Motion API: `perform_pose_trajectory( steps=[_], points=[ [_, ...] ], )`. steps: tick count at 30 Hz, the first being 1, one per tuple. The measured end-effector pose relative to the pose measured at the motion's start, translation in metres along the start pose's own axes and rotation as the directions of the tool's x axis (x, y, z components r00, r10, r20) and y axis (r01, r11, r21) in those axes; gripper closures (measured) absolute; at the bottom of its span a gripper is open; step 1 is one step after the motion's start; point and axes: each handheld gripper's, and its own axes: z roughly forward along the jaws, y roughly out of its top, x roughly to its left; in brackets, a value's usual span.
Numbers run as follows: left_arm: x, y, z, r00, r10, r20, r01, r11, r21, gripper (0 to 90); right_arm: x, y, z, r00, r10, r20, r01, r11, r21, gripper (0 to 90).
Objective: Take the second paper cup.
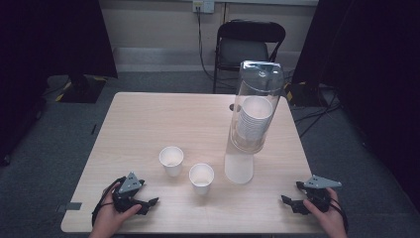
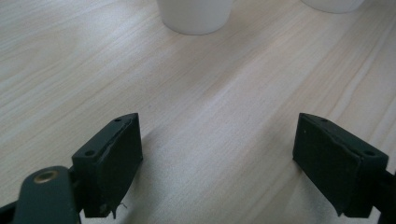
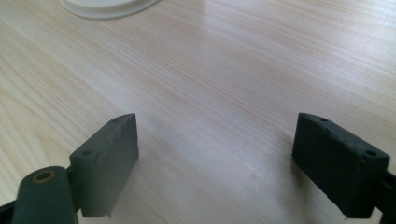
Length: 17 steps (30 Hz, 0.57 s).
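Pale wooden table (image 1: 148, 124) with a light grain takes most of the high view, and behind it stands a black folding chair (image 1: 247, 44) on the grey carpet. On the right half of the table stands a tall clear plastic cup dispenser (image 1: 252, 114) on a white round base, with a stack of white paper cups (image 1: 253, 119) inside the tube. Two single white paper cups stand upright and open near the front middle: the left cup (image 1: 171, 160) a little farther back, the right cup (image 1: 201, 177) just beside it and nearer to the person.

At the front edge, the left hand (image 1: 111, 218) holds the left gripper (image 1: 151, 202) low on the table, and the right hand (image 1: 327, 213) holds the right gripper (image 1: 286, 200) at the other corner, well apart from the cups.

The gripper views give what the high view cannot: both pairs of black jaws stand wide apart with bare wood between them. The left gripper (image 2: 218, 161) view has the bottom of one white cup (image 2: 196, 16) at its top edge. The right gripper (image 3: 215, 163) view has the white round base (image 3: 107, 7) of the dispenser at its top.
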Motion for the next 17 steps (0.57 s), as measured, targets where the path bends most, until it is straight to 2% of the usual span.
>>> perform_pose_trajectory(
  steps=[3, 17],
  points=[
    [0.0, 0.0, 0.0, 1.0, 0.0, 0.0, 0.0, 1.0, 0.0, 15.4, 0.0011, -0.001, 0.0, 0.999, -0.041, 0.02, 0.041, 0.999, 0.015, 13.4],
    [-0.0003, -0.0002, 0.0001, 1.0, 0.001, -0.003, -0.001, 1.0, -0.001, 15.4, 0.0003, -0.0022, -0.0012, 0.999, -0.04, 0.022, 0.04, 0.999, 0.014, 13.3]
  ],
)
